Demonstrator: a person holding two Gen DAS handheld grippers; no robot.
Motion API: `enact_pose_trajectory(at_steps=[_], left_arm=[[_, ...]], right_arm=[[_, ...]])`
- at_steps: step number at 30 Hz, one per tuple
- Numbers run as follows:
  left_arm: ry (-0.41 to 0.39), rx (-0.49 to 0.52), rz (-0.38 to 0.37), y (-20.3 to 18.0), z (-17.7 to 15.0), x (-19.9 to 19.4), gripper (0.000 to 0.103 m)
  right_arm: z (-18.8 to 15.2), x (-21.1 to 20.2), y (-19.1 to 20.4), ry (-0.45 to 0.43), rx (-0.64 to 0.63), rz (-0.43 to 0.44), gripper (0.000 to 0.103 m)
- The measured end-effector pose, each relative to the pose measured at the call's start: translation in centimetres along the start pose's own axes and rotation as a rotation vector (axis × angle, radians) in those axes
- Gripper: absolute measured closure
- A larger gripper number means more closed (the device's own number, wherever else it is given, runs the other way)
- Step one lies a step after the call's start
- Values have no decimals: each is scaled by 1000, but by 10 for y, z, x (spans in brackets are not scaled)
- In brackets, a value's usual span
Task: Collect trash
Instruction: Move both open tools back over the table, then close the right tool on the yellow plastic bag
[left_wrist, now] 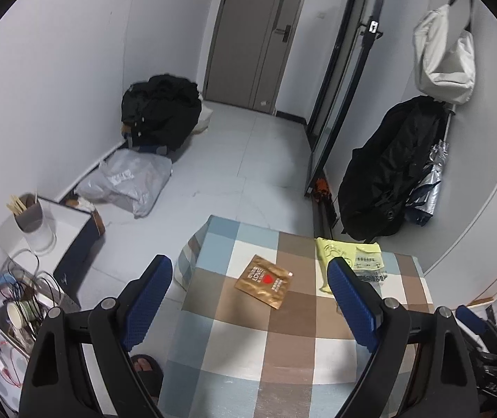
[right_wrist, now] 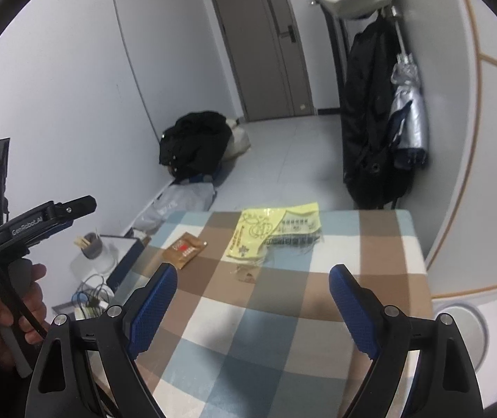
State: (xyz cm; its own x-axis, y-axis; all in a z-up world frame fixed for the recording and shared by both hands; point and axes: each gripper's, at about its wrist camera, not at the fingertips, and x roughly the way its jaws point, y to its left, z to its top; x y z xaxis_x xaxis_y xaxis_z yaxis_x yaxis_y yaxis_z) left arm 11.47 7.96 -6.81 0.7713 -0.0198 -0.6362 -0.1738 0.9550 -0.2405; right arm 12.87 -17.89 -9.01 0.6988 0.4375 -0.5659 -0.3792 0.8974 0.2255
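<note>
A brown foil wrapper [left_wrist: 263,280] with a red heart lies flat on the checked tablecloth [left_wrist: 248,355]; it also shows in the right wrist view [right_wrist: 184,249]. A yellow and clear plastic bag [left_wrist: 353,264] lies at the table's far right, and in the right wrist view [right_wrist: 269,235] ahead. A small scrap [right_wrist: 243,274] lies in front of it. My left gripper [left_wrist: 250,277] is open and empty, held above the table with the brown wrapper between its fingers in view. My right gripper [right_wrist: 253,284] is open and empty above the table's near half.
A stand with a grey cup of sticks [left_wrist: 27,214], cables and a paper cup [left_wrist: 17,313] is left of the table. Black clothes [left_wrist: 161,111] and a grey parcel bag [left_wrist: 126,184] lie on the floor. A black bag [left_wrist: 387,174] hangs on the right wall.
</note>
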Motion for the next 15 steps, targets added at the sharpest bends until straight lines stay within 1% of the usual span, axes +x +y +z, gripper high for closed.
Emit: enact_pose_trajectory(at_steps=[4,8,10,13,15], left_arm=[[34,-44,-11,13,4,6,14],[60,-79,-25,22,9,12,14],[72,-89,-11,25,13,17,14],[67,-111,-22,30,17,19,14],[70,-108,-27,31,18,18,14]], right_arm=[[4,24,1,47,-1,-10,14],[15,54,-3,112,8,-19,14],[22,69,-8,130,18,-20,14],[33,98,-17,170,29,-30,14],[40,120,-23,200,21,-42,14]])
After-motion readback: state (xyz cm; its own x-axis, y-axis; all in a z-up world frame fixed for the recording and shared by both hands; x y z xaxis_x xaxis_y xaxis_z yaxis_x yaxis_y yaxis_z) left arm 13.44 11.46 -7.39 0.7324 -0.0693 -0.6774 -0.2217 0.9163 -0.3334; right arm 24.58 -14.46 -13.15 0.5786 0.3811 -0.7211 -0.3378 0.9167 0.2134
